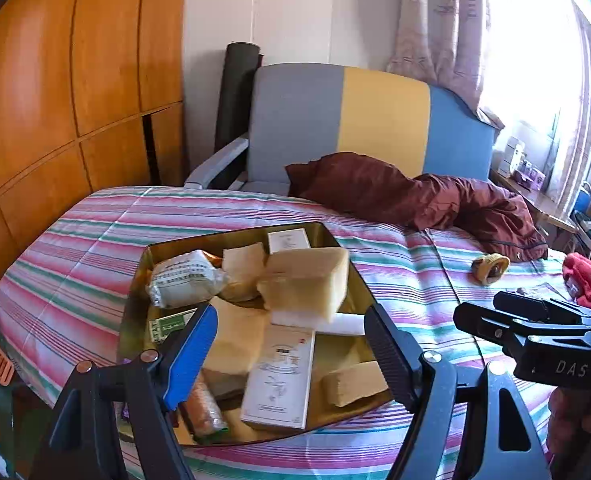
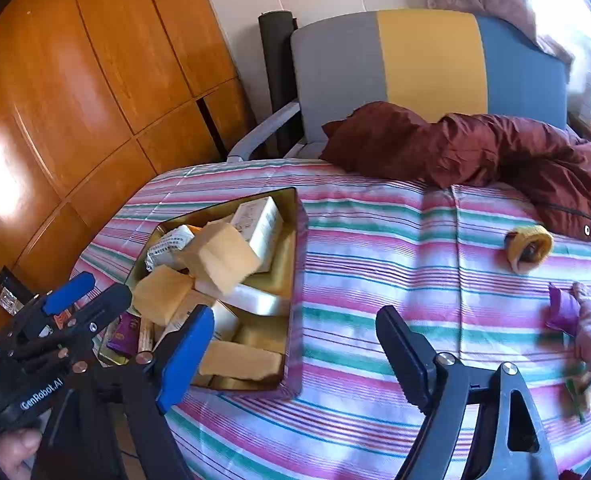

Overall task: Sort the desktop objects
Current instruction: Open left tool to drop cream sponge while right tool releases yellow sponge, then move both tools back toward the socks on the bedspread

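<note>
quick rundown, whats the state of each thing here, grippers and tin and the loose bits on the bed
left gripper: open, nothing between its fingers
right gripper: open, nothing held
gold tin: lidless, piled with boxes and packets
yellow foam block: tilted atop the pile
yellow knitted cuff: on its side on the bedspread, outside the tin
maroon jacket: crumpled by the headboard
</note>
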